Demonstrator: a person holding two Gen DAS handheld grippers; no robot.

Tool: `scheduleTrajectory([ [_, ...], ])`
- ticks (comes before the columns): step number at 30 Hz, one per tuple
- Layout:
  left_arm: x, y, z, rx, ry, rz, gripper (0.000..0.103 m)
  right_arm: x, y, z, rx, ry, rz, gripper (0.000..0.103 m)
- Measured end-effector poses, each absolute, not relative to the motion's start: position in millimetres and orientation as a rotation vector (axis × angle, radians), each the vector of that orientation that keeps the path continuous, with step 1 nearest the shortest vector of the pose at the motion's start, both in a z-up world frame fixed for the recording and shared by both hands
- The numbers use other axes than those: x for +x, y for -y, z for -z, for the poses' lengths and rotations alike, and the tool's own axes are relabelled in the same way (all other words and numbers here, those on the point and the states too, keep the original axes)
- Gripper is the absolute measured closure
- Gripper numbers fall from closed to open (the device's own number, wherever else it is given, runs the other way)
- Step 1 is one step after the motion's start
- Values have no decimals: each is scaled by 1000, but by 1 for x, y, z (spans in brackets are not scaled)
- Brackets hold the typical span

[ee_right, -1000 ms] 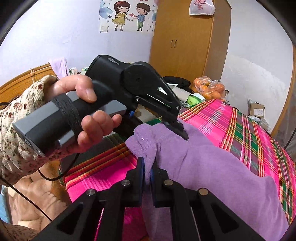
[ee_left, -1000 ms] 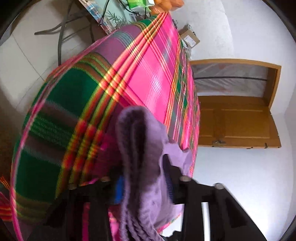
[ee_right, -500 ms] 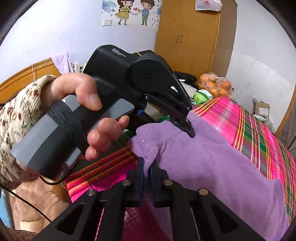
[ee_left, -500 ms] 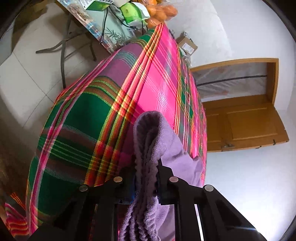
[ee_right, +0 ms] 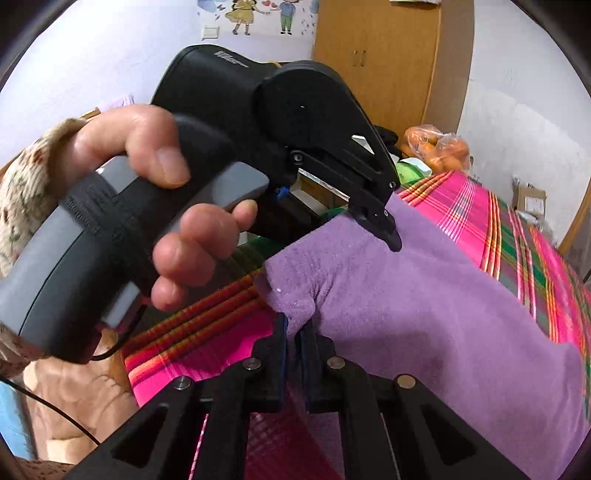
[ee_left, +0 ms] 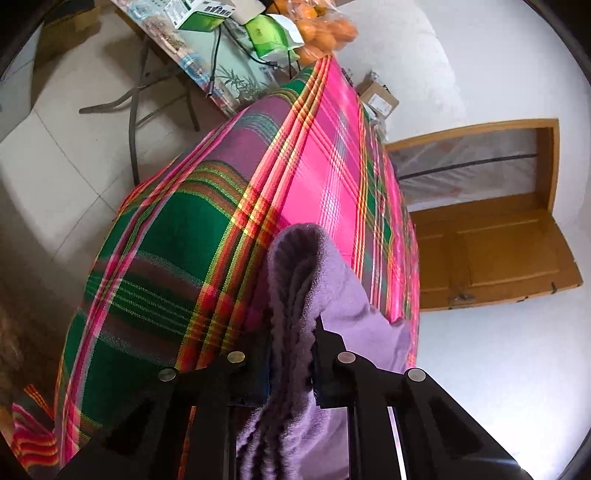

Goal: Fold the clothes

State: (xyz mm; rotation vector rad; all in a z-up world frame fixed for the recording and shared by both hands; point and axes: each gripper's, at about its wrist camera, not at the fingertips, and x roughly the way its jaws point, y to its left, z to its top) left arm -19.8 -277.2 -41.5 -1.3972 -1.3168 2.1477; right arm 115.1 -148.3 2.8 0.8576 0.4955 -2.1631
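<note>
A purple fleece garment lies on a bed under a pink and green plaid cover. In the left wrist view my left gripper is shut on a thick folded edge of it, which bulges up between the pads. In the right wrist view my right gripper is shut on a corner of the same garment, lifted a little off the plaid cover. Just beyond it, the left gripper, held by a hand in a floral sleeve, bites the garment's upper edge.
A folding table with boxes and a bag of oranges stands past the bed's far corner. A cardboard box sits on the floor by a wooden door. A wardrobe stands behind the bed.
The left jaws have narrowed onto the garment's folded edge and the left gripper has turned a little. In the right wrist view the left gripper and hand loom closer. The right grip is unchanged.
</note>
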Motion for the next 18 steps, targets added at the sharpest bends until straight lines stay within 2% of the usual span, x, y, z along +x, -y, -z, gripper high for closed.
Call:
scheduleTrajectory([
  [7,-19,270,34,-1450,1262,-2180,86,119,137,-11,814,-455,2176,97],
  [18,-14,247,-2,-1386,1213,-2197,86,128,96,-42,719,-339,2242,97],
])
